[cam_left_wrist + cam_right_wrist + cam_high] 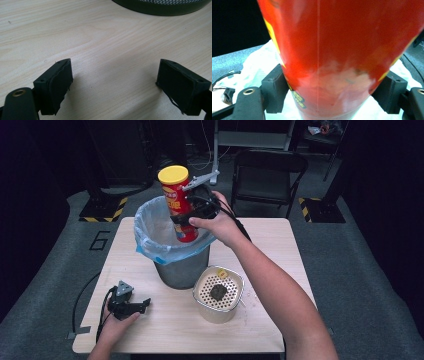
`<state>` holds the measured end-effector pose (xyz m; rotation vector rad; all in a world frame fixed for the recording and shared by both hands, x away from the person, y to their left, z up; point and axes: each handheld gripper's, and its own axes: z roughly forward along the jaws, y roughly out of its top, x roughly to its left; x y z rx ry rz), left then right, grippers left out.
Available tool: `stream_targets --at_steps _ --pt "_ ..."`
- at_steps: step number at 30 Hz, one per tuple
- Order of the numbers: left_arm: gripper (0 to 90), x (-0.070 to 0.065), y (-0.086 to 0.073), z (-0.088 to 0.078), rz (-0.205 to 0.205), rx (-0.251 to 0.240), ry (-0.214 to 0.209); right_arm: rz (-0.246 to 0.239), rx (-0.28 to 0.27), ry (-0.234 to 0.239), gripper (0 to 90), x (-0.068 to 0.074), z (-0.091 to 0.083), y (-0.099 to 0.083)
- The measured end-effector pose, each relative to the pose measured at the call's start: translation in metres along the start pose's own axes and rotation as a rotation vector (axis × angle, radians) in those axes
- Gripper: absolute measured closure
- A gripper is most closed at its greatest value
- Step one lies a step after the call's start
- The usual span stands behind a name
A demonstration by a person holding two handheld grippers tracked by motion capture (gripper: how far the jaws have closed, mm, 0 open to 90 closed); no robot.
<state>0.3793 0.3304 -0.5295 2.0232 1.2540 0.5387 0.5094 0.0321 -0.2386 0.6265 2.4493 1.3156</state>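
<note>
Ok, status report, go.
Right hand-held gripper shut on red chip can, upright over lined bin. Left hand-held gripper open, resting on table. Nothing blocking bin mouth.

Right gripper: carried high and well forward by the right hand, the forearm reaching up in a long diagonal from the lower right of the high view, wrist bent slightly toward the person's left; grey three-cornered plate uppermost, cable trailing back along the wrist. Both pads pressed against the sides of a red can, jaws set partway apart around it. Left gripper: low, near the person, held in the left hand, apparently resting on the table; jaws spread wide, nothing between them, pointing toward the person's right.
</note>
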Motion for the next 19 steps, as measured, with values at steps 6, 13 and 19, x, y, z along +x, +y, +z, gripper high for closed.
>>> stream_targets --at_steps 6,13,19 --pt "13.0 0.000 0.000 0.000 -0.007 -0.006 0.001 -0.007 -0.040 0.022 4.4 0.008 0.001 -0.003" --pt "13.0 -0.001 0.000 0.001 -0.019 -0.012 -0.001 -0.013 -0.102 0.029 7.8 0.007 -0.026 -0.023" --pt "12.9 0.000 0.000 0.001 -0.003 -0.007 0.004 0.017 -0.145 -0.026 14.2 -0.006 -0.054 -0.054"
